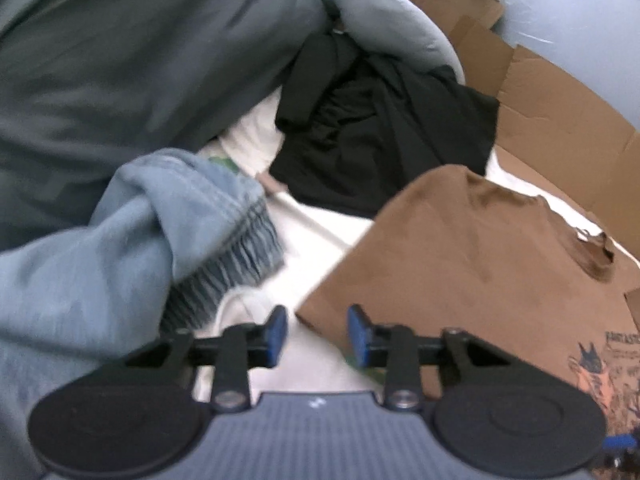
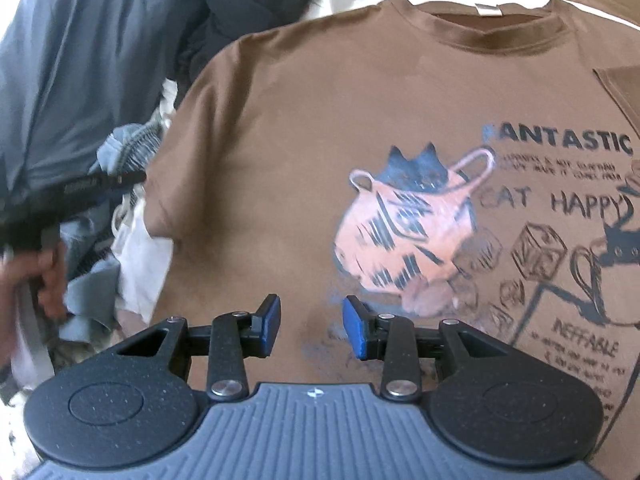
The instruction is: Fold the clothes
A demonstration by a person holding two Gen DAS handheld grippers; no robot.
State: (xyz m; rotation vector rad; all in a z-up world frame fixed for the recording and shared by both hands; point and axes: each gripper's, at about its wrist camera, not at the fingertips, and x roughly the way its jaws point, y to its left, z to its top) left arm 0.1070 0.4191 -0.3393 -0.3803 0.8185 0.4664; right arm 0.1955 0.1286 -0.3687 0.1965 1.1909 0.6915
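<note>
A brown T-shirt [image 2: 304, 128] is seen spread face up, its printed front directly ahead of and beneath the right gripper [image 2: 309, 328], whose blue pads are held apart with nothing between them. The collar [image 2: 492, 26] lies at the far end from that gripper, and the folded-in left sleeve edge [image 2: 160, 208] lies ahead to its left. The left gripper [image 1: 317, 334] is likewise held apart and empty, and the shirt's near corner [image 1: 308, 312] is seen just ahead of its right finger, over a white surface [image 1: 320, 236]. The shirt is judged to be light, soft and limp: it can be expected to sag and drape once lifted, and a single layer is likely to slip from a shallow pinch. A hold is best taken at an edge or corner, where the cloth can be gathered between the pads, such as the near hem corner or the sleeve fold, rather than on the flat printed middle. Further ahead of the left gripper a black garment [image 1: 380, 132] is heaped, and a blue denim-like garment [image 1: 168, 216] lies to its left, with cardboard [image 1: 560, 120] beyond.
</note>
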